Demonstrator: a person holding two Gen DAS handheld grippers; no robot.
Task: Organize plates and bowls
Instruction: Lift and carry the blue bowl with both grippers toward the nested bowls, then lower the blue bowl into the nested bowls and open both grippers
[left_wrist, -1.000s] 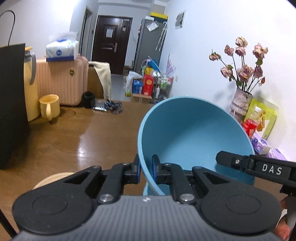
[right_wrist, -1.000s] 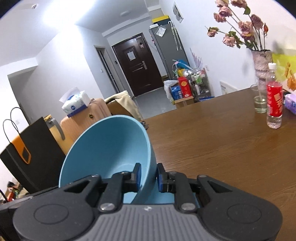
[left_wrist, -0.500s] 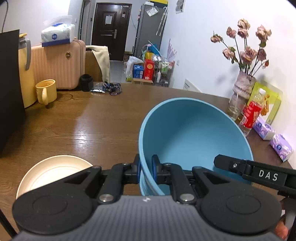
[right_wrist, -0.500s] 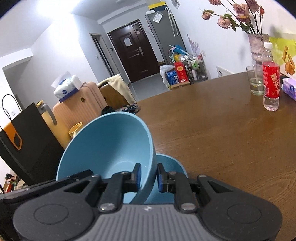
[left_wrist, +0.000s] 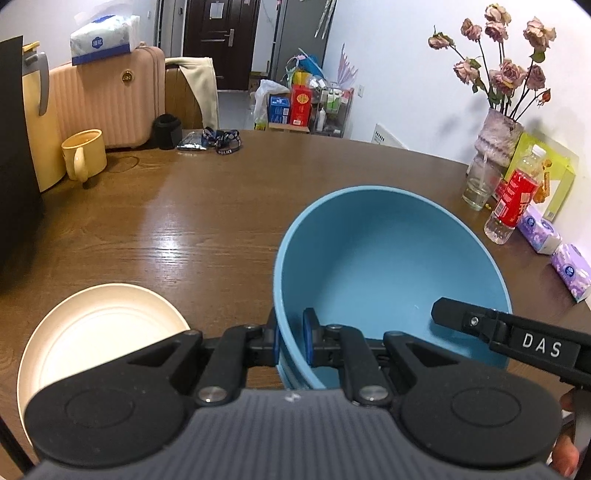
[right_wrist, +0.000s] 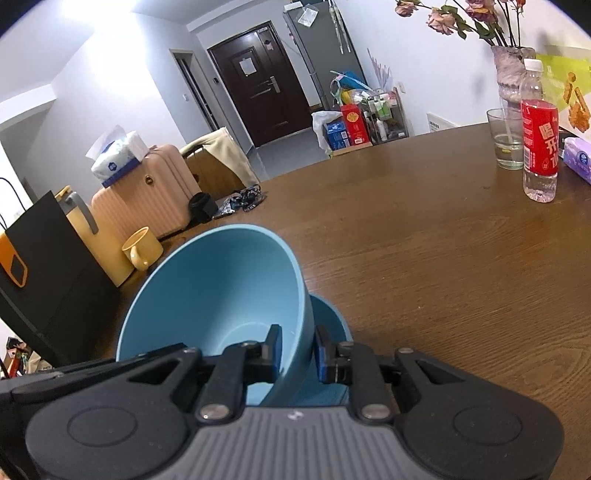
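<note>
A bowl (left_wrist: 388, 266) sits over a second bowl (right_wrist: 328, 321) near the surface's (left_wrist: 221, 206) near edge, a plate (left_wrist: 99, 332) to its left. A mug (left_wrist: 83, 153) stands by the far left edge. A glass (left_wrist: 478, 190), bottle (left_wrist: 511, 201) and vase (left_wrist: 496, 138) line the right edge.

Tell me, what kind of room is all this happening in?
It looks like a lived-in home, probably a flat's dining area by the entrance. A wooden table carries a blue bowl and a vase of dried roses; behind it stand a suitcase, a fridge and the front door.
</note>
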